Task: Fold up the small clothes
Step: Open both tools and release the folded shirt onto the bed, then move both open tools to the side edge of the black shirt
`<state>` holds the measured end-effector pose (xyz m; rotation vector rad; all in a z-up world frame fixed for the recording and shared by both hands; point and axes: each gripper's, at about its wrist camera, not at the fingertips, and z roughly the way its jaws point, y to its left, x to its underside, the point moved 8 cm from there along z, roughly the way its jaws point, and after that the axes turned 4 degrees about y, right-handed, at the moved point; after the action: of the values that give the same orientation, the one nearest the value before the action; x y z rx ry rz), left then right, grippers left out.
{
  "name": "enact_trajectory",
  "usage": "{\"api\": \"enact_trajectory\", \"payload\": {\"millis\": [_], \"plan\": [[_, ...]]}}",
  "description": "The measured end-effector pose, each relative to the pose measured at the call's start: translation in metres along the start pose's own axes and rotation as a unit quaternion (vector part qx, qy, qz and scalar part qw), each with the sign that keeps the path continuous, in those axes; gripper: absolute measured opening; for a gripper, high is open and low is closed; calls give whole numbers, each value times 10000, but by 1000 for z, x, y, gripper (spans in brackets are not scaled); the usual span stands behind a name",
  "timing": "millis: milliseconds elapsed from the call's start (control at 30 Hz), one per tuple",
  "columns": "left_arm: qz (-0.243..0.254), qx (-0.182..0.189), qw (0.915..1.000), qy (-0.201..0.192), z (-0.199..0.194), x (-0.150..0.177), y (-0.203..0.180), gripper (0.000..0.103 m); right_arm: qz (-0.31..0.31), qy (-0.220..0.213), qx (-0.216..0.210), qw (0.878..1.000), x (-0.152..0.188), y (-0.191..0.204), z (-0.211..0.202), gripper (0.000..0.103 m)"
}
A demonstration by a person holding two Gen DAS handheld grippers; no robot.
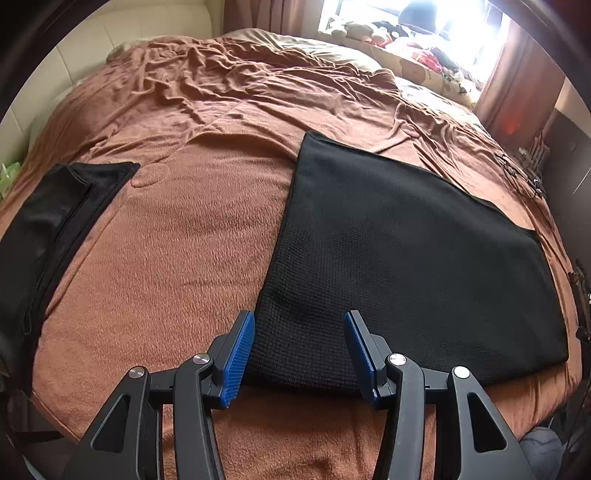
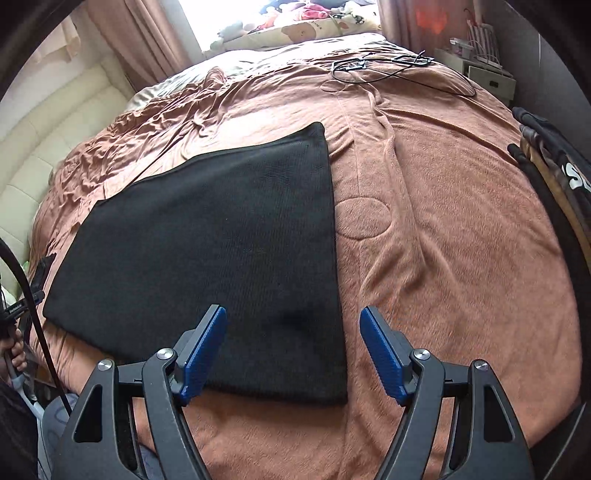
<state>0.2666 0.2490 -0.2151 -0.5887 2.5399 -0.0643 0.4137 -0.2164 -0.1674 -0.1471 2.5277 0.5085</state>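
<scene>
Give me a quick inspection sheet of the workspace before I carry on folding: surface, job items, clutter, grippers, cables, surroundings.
Surface: bed under a brown fleece blanket, wrinkled toward the far end, flatter near the grippers.
Job's things: black folded garment lying flat on the blanket; its near edge lies by both grippers.
Clutter: another dark garment at the left edge; stacked dark clothes at the right edge.
Grippers: left gripper open, over the garment's near left corner, holding nothing; right gripper open, over its near right corner, holding nothing.
Cables: black cables lying on the far blanket.
Surroundings: bright window with soft toys, curtains, cream padded headboard.
</scene>
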Motion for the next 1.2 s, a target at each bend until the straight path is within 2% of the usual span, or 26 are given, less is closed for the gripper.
{"api": "enact_trajectory", "payload": {"millis": [200,400,533,700,867,1033,1200], "plan": [[57,-80,9999,47,4,21,3,53,-269,-44,-29,9996,19,16,0,73],[-13,-171,9997,152,12,31,15,53,-361,69,-124,9992,29,25,12,59],[-132,-169,9996,191,16,35,29,52,-289,-4,-53,9996,20,24,12,52],[-142,-327,9992,187,10,37,42,51,-542,-58,-93,9985,19,38,10,51],[-172,-473,9987,78,-4,32,48,50,-795,105,27,9968,24,46,25,48],[-83,-339,9991,-255,-25,17,34,50,-813,414,266,9955,35,38,44,39],[235,-41,9995,-228,-22,14,-4,50,-761,434,355,9955,38,30,37,38]]}}
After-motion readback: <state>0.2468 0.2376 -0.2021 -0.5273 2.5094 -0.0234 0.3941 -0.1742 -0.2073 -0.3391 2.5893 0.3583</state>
